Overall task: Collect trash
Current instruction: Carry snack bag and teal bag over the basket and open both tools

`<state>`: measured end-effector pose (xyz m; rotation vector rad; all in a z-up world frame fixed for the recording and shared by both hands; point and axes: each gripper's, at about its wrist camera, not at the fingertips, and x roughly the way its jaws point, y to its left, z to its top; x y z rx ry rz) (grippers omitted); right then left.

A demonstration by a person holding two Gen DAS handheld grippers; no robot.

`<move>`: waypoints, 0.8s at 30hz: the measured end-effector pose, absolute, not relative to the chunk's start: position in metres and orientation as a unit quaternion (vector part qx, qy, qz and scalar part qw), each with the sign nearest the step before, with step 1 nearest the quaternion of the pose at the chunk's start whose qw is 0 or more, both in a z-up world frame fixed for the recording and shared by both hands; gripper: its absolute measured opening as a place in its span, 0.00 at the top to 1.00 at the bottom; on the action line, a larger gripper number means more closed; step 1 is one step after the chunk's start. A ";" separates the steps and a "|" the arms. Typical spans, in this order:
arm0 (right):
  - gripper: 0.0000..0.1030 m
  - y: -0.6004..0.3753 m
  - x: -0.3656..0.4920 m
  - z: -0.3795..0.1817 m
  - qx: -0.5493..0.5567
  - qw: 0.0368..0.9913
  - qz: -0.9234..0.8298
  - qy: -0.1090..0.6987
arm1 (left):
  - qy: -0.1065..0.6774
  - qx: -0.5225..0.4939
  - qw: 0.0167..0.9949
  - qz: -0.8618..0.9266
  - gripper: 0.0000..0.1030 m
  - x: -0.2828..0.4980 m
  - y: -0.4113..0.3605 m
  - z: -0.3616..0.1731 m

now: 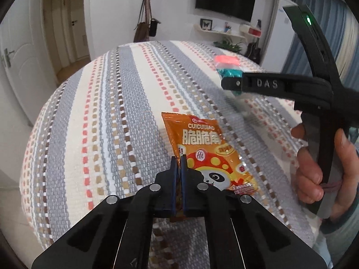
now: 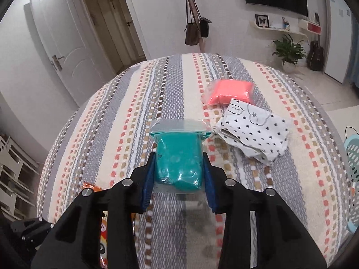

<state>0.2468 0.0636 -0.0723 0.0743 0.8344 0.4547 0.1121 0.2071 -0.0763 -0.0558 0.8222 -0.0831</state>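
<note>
Trash is lying on the striped woven cloth (image 2: 125, 116) covering the table, and we are gripping two pieces at once. Our left gripper (image 1: 178, 159) is squeezed fully together on the near edge of the orange crinkly snack packet (image 1: 203, 148), which is lying flat near the cloth's front edge. Our right gripper (image 2: 178, 157) is standing partly apart, its blue pads (image 2: 149, 179) pressing both sides of the teal putty block in a clear zip bag (image 2: 178, 161), toward the cloth's centre.

To do this well, we are likely needing to keep the thin packet edge deep between the pads so it is not slipping out, and to lift both straight up off the cloth.

Beyond the teal bag, the pink putty bag (image 2: 228, 92) and white dotted fabric piece (image 2: 253, 132) are waiting; they are just beside each other. Off the cloth's right edge a light blue perforated basket (image 2: 352, 174) is showing. Cloth left of the packet is bare, giving swing room.
</note>
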 end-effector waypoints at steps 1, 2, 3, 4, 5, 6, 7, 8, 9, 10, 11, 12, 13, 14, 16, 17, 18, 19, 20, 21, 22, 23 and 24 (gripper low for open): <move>0.65 0.062 0.245 -0.071 0.038 0.889 0.220 0.401 | 0.395 -0.031 0.917 -0.043 0.99 0.111 0.207 -0.074; 0.65 0.058 0.241 -0.070 0.041 0.889 0.220 0.399 | 0.389 -0.037 0.919 -0.047 0.99 0.109 0.207 -0.071; 0.65 0.055 0.238 -0.067 0.042 0.890 0.219 0.397 | 0.381 -0.042 0.922 -0.052 0.99 0.107 0.206 -0.066; 0.65 0.051 0.235 -0.065 0.045 0.891 0.218 0.395 | 0.370 -0.045 0.926 -0.058 0.99 0.107 0.204 -0.062; 0.65 0.047 0.230 -0.062 0.048 0.892 0.219 0.392 | 0.361 -0.048 0.929 -0.063 0.99 0.102 0.203 -0.057; 0.65 0.044 0.227 -0.059 0.050 0.893 0.218 0.390 | 0.351 -0.051 0.933 -0.068 0.99 0.100 0.202 -0.052; 0.65 0.041 0.224 -0.055 0.051 0.895 0.217 0.386 | 0.340 -0.056 0.936 -0.074 0.99 0.099 0.201 -0.046; 0.65 0.036 0.219 -0.050 0.051 0.899 0.213 0.380 | 0.332 -0.061 0.938 -0.079 0.99 0.097 0.201 -0.042; 0.65 0.031 0.216 -0.045 0.050 0.902 0.210 0.375 | 0.322 -0.066 0.940 -0.086 0.99 0.096 0.200 -0.036; 0.65 0.025 0.212 -0.039 0.050 0.905 0.206 0.368 | 0.313 -0.068 0.943 -0.091 0.99 0.094 0.199 -0.030; 0.65 0.020 0.209 -0.035 0.051 0.908 0.203 0.363 | 0.306 -0.067 0.945 -0.093 0.99 0.096 0.194 -0.026; 0.65 0.015 0.208 -0.030 0.053 0.911 0.200 0.357 | 0.300 -0.065 0.947 -0.095 0.99 0.096 0.191 -0.022; 0.65 0.009 0.206 -0.025 0.056 0.914 0.196 0.351 | 0.294 -0.063 0.949 -0.098 0.99 0.097 0.189 -0.018; 0.65 0.002 0.203 -0.020 0.058 0.918 0.189 0.345 | 0.287 -0.063 0.950 -0.102 0.99 0.098 0.185 -0.013; 0.65 -0.015 0.199 -0.010 0.062 0.925 0.173 0.332 | 0.276 -0.062 0.953 -0.112 0.99 0.104 0.175 -0.003; 0.65 -0.022 0.198 -0.007 0.063 0.928 0.166 0.328 | 0.273 -0.059 0.953 -0.117 0.99 0.106 0.170 0.000; 0.65 -0.029 0.197 -0.004 0.063 0.931 0.158 0.323 | 0.268 -0.054 0.954 -0.122 0.99 0.109 0.162 0.004; 0.65 -0.039 0.195 0.000 0.063 0.935 0.146 0.317 | 0.267 -0.051 0.954 -0.124 0.99 0.112 0.158 0.006; 0.65 -0.046 0.194 0.002 0.064 0.937 0.139 0.313 | 0.265 -0.046 0.955 -0.128 0.99 0.116 0.149 0.009; 0.65 -0.052 0.194 0.003 0.064 0.940 0.130 0.309 | 0.263 -0.041 0.955 -0.133 0.99 0.121 0.142 0.011; 0.65 -0.060 0.194 0.005 0.063 0.942 0.121 0.305 | 0.260 -0.034 0.955 -0.140 0.99 0.126 0.130 0.014; 0.65 -0.070 0.192 0.007 0.065 0.945 0.111 0.301 | 0.259 -0.030 0.954 -0.146 0.99 0.130 0.122 0.015; 0.65 -0.081 0.191 0.009 0.069 0.947 0.103 0.297 | 0.258 -0.028 0.954 -0.153 0.99 0.133 0.115 0.016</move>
